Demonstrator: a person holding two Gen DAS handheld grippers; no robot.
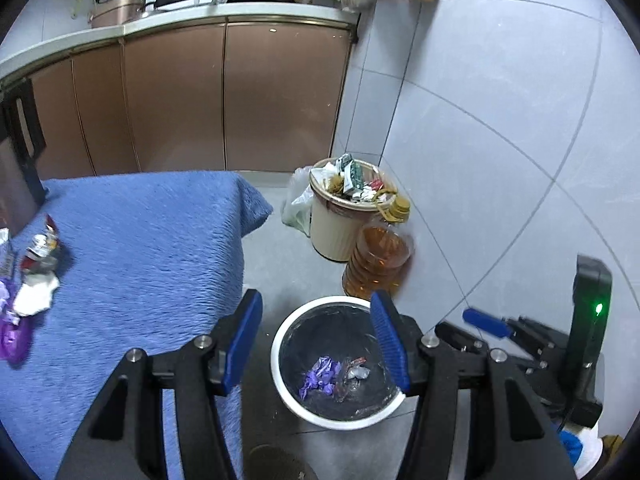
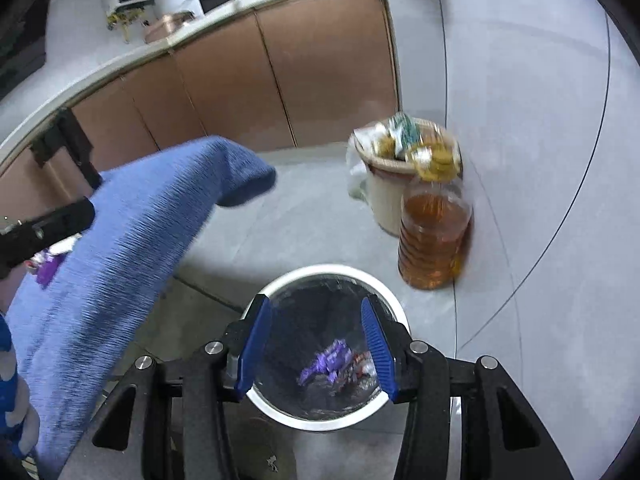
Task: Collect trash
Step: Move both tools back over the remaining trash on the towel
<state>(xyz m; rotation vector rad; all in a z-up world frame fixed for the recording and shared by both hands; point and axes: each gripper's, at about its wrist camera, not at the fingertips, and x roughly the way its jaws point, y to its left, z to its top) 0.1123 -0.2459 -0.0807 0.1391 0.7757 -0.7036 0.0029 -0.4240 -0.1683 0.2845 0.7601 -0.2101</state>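
Underfoot, grey floor tiles (image 1: 500, 128); brown cabinets (image 1: 180, 100).

The left wrist view looks forward and steeply down along its own blue-padded fingers (image 1: 390, 344), from above the floor beside the blue-covered table (image 1: 152, 240), near the white bin (image 1: 280, 372) below. The right wrist view looks down the same way, set a little nearer over the white bin (image 2: 394, 312) and tilted, so the cabinets (image 2: 280, 72) slant. Both share the bin, the oil bottle (image 1: 378, 264), the full beige bin (image 1: 332, 232), the table and the tiled wall (image 1: 500, 120). The left view also catches the right gripper (image 1: 486, 322) at its right edge
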